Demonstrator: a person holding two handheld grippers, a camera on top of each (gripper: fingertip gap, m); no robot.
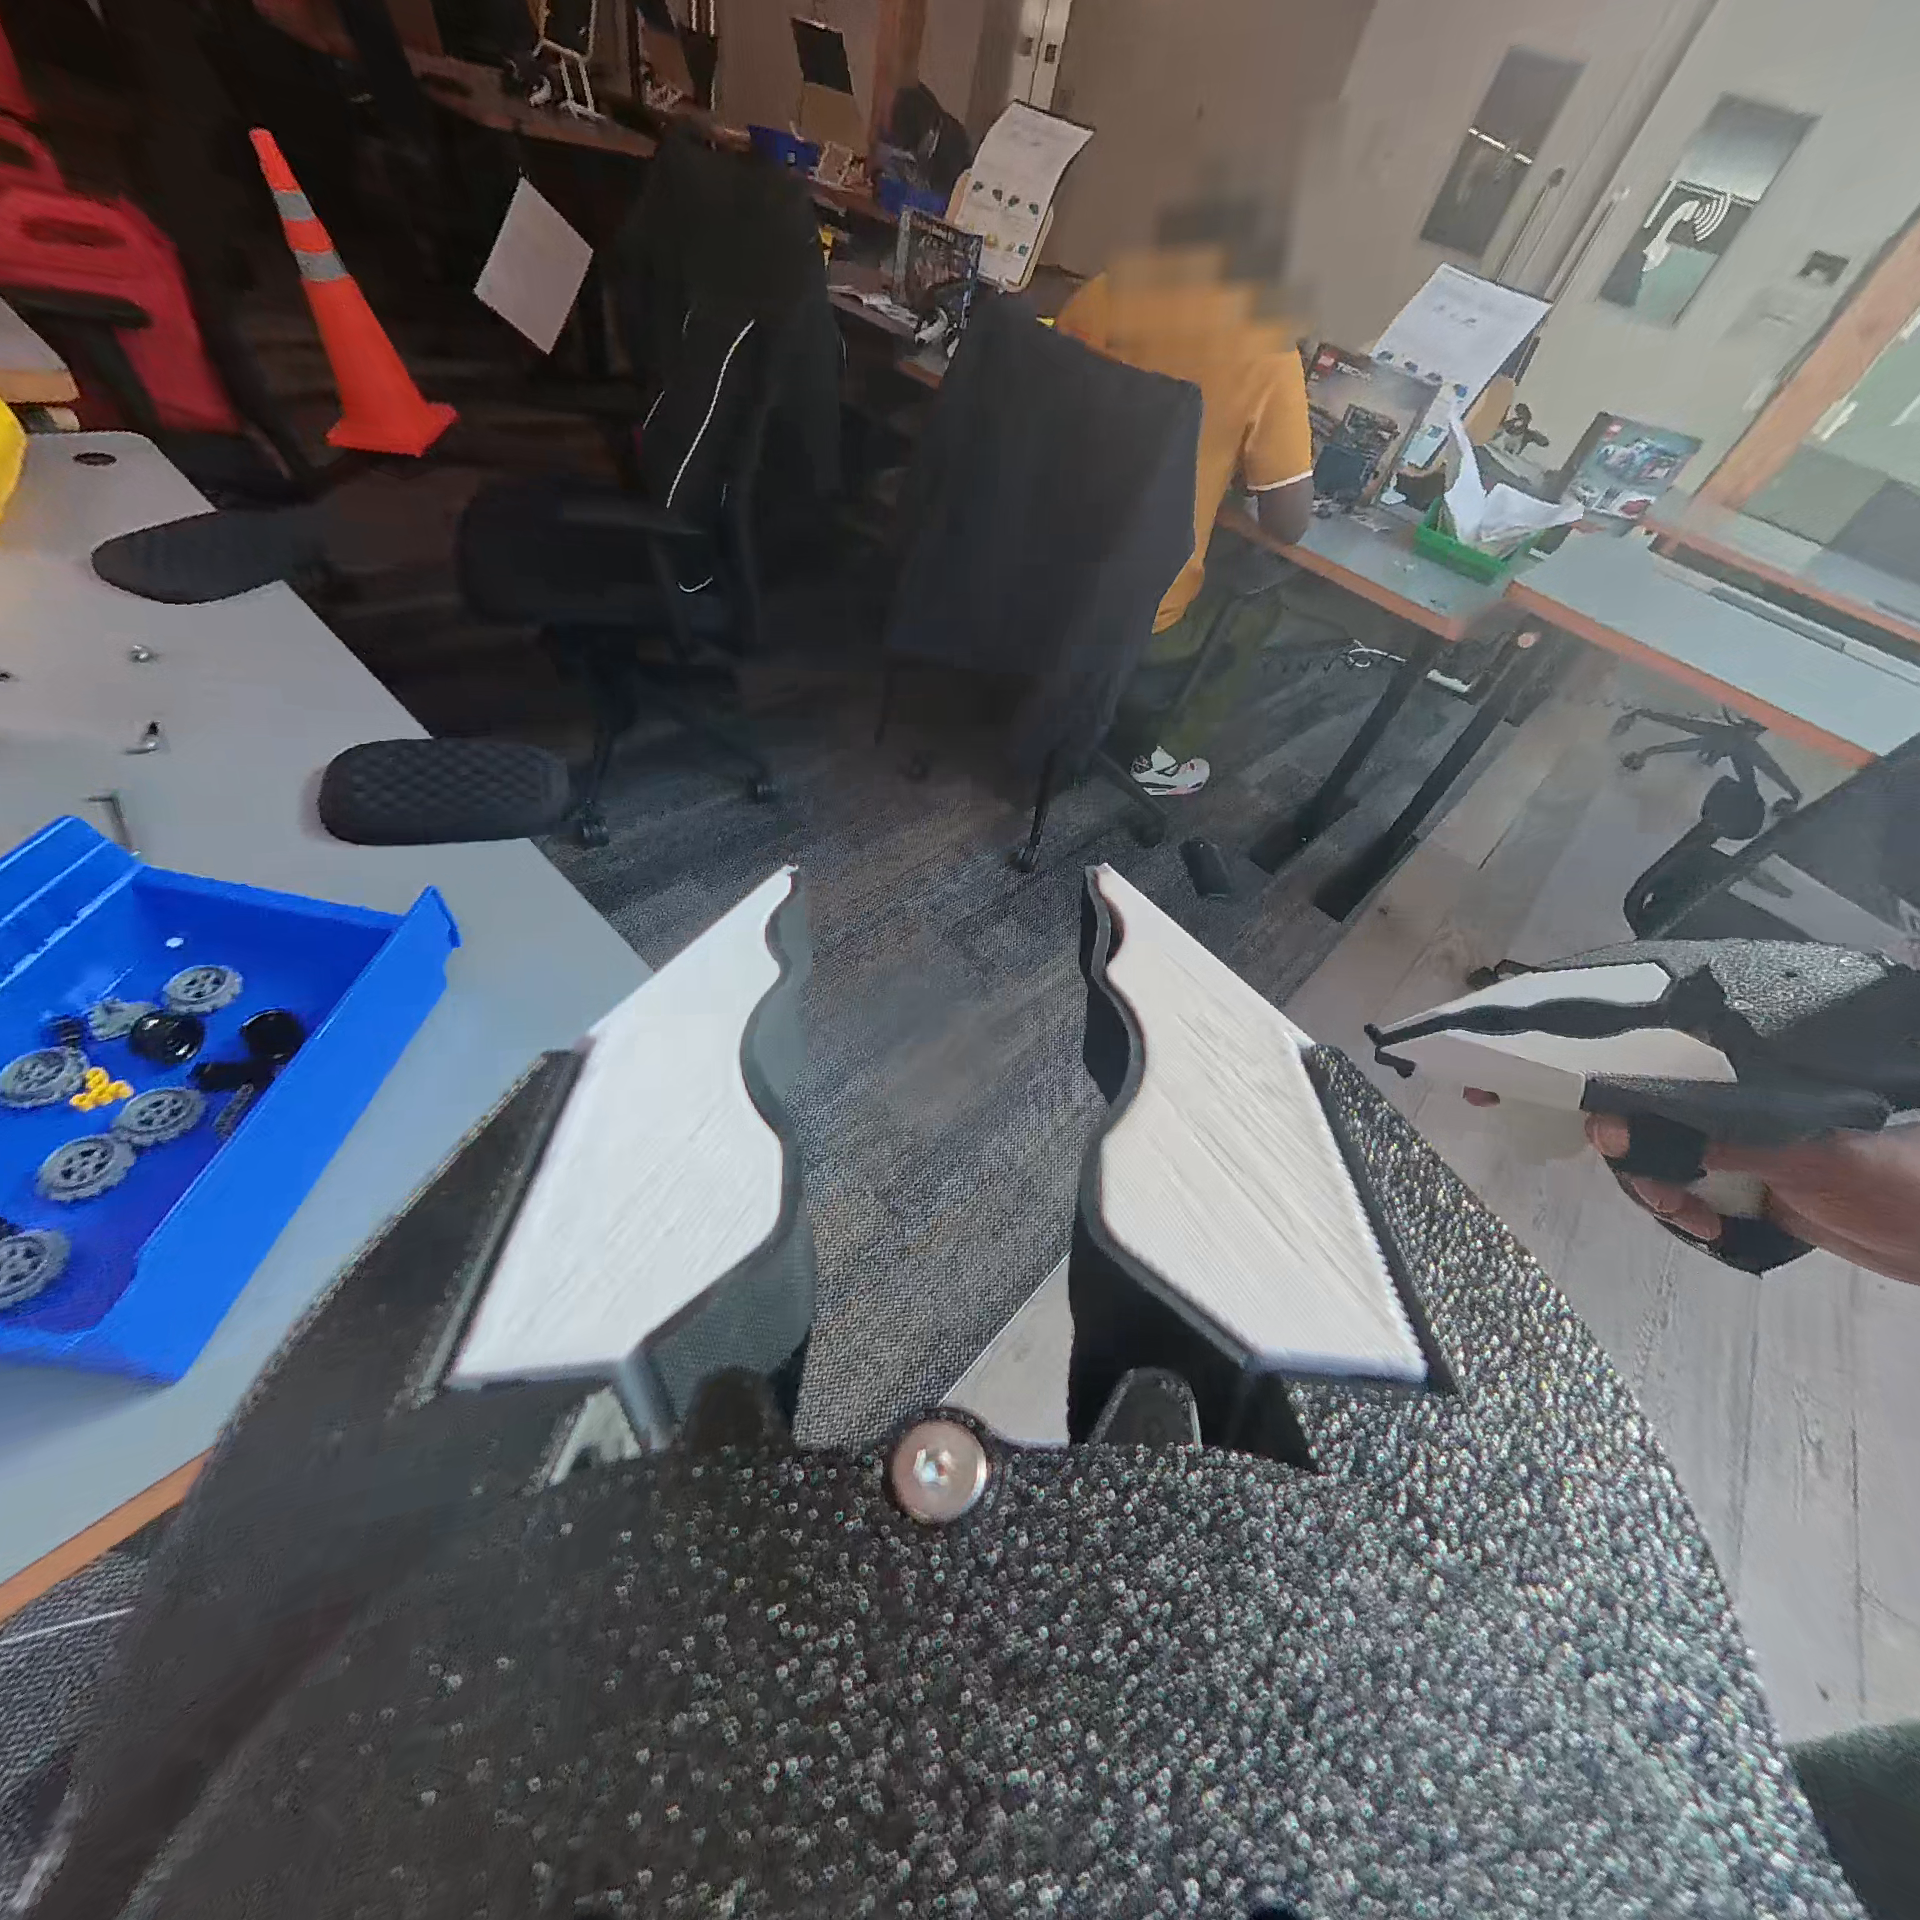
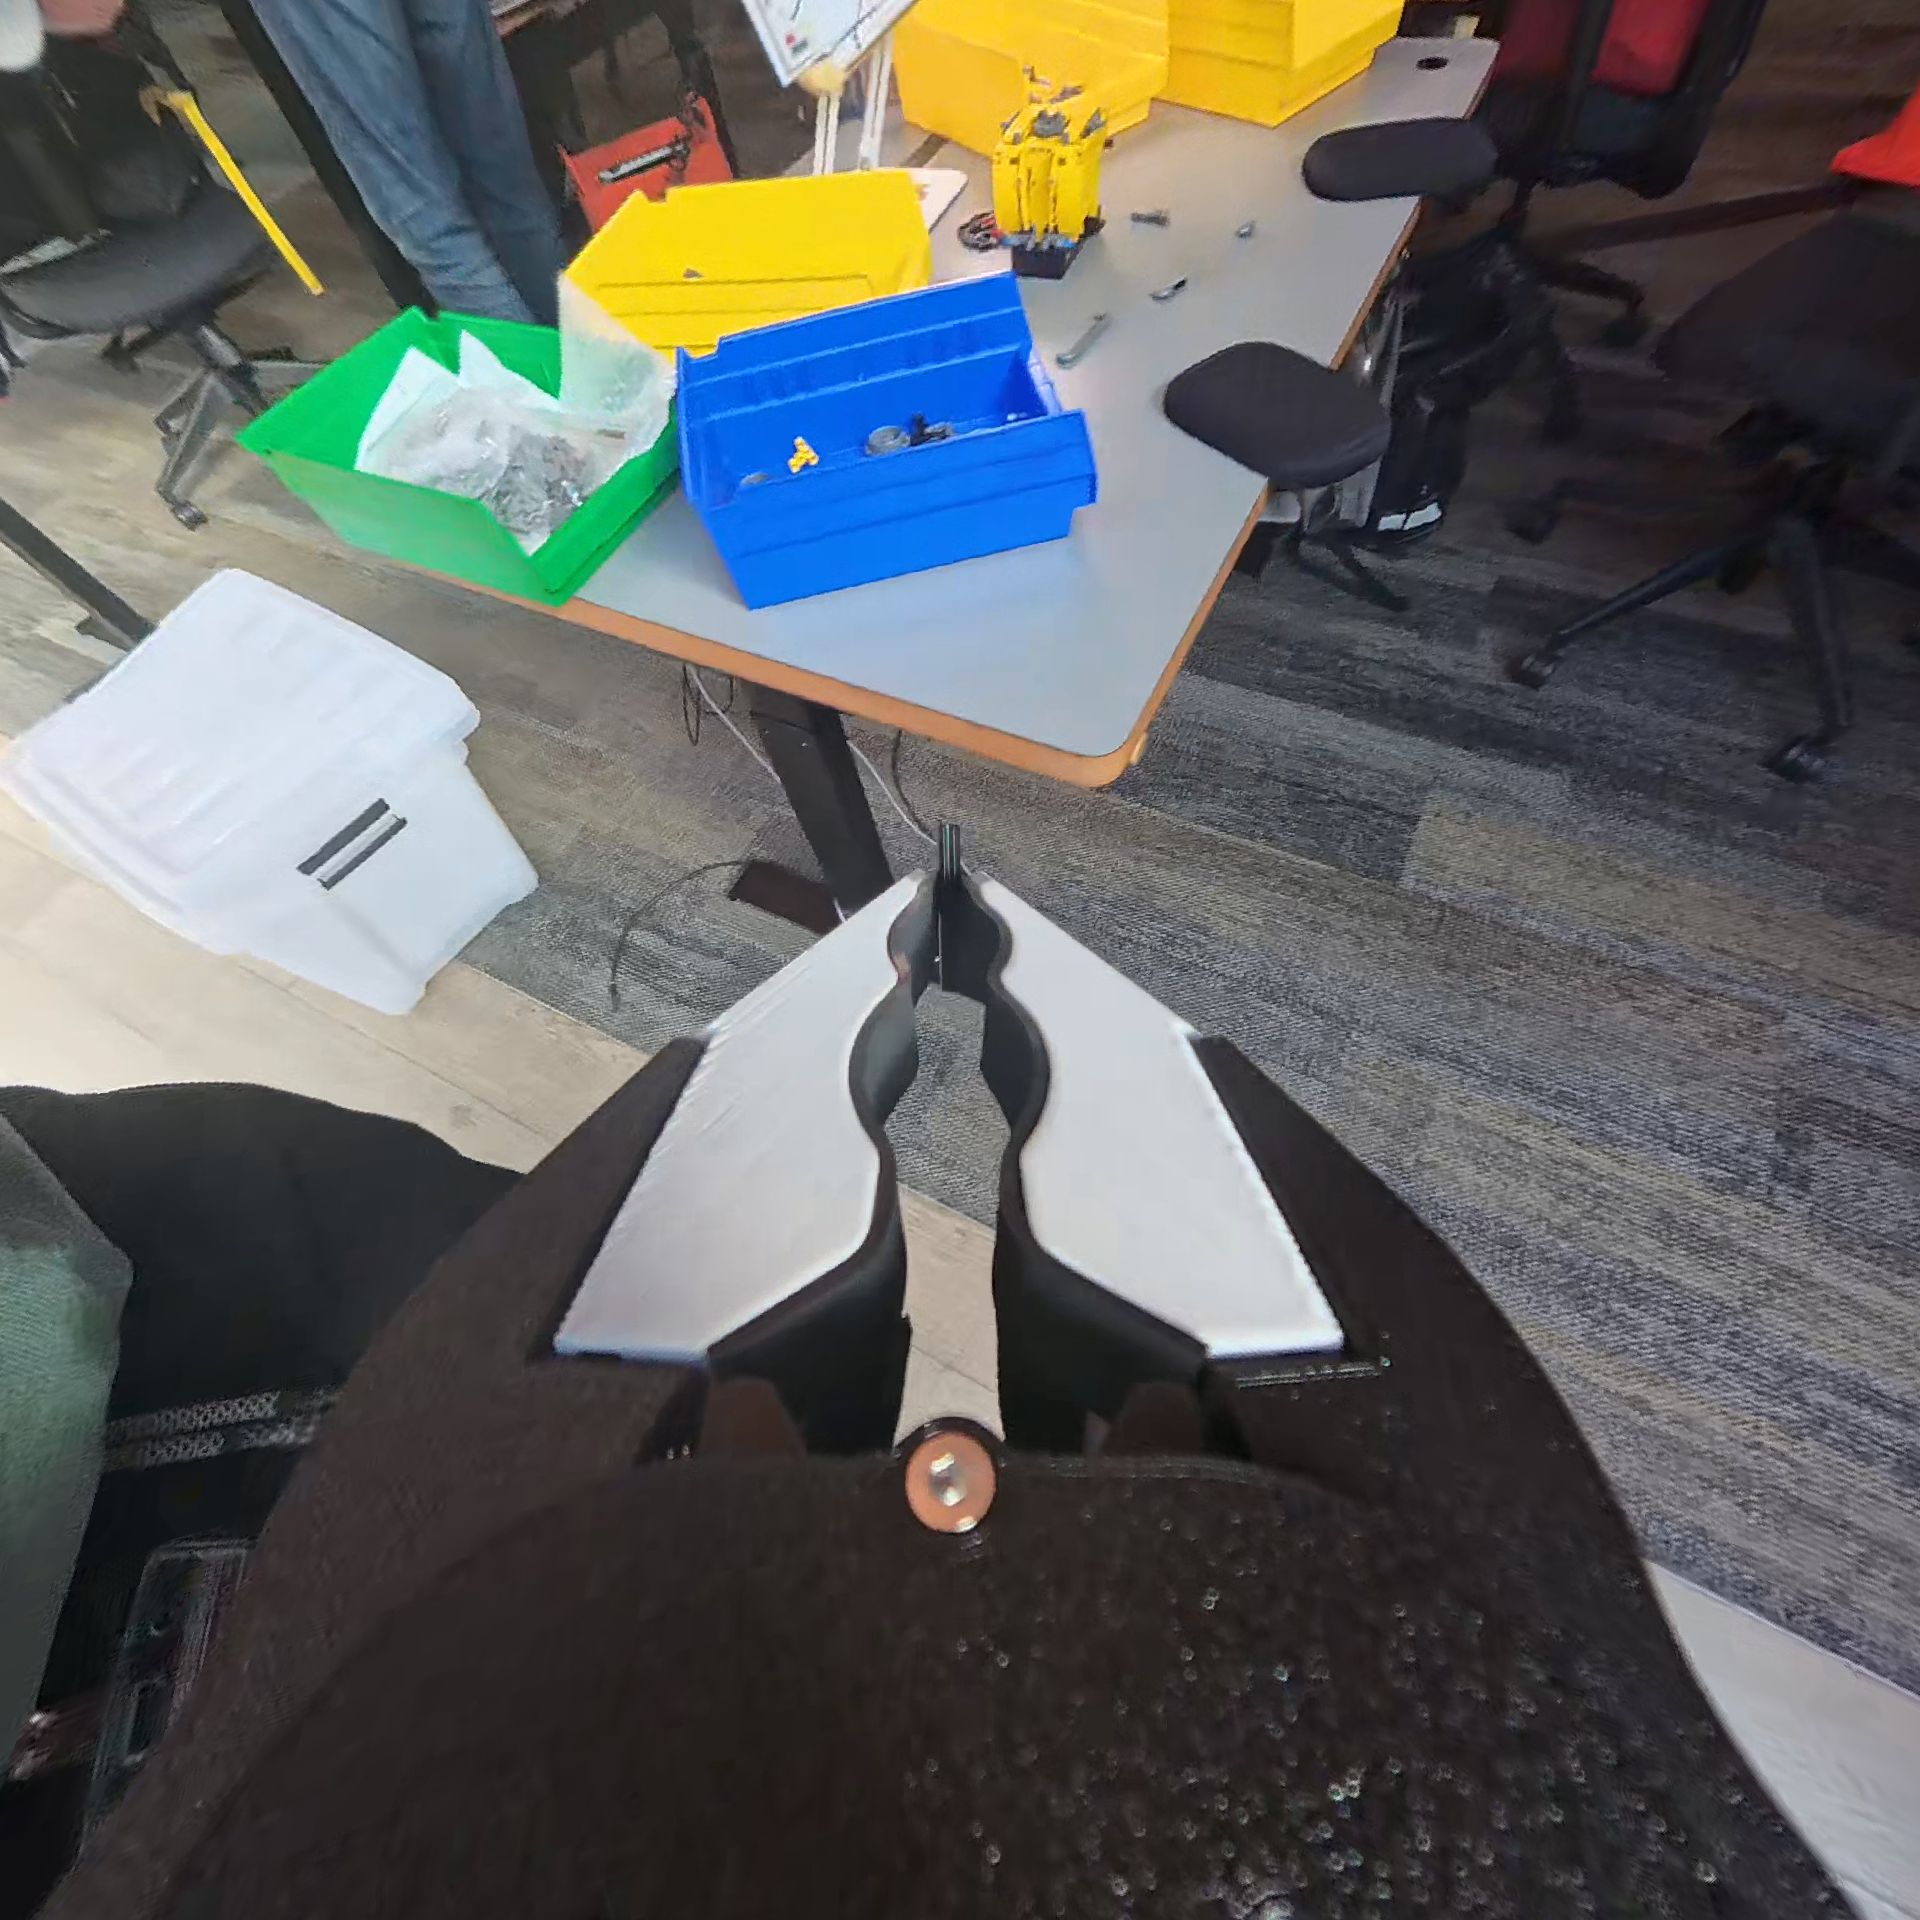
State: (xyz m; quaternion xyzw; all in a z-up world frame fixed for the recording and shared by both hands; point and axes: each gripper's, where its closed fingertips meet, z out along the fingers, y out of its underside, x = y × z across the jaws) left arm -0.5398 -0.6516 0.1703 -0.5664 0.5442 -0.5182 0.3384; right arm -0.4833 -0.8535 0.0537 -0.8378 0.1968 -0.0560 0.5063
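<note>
While I hold both tools off the table's edge, over the grey carpet (image 2: 1558, 935), my left gripper (image 1: 940, 883) has its fingers spread wide and nothing is between them. It hangs in the air just right of the grey table (image 1: 312, 665), near the blue bin (image 1: 312, 1164) that lies there with grey wheels (image 1: 88, 1166), some black parts and a small yellow piece inside.

My right gripper (image 2: 943, 883) has its fingers pressed together on a thin black pin (image 2: 948, 852), which stands out a little past the tips. It points toward the table corner and is well apart from it. On this table I see the blue bin, a green bin (image 2: 416, 509) with plastic bags touching it on its left side, yellow bins (image 2: 748, 260) behind them, and a yellow brick model (image 2: 1044, 171) farther back. A clear storage box (image 2: 260, 790) stands on the floor.
</note>
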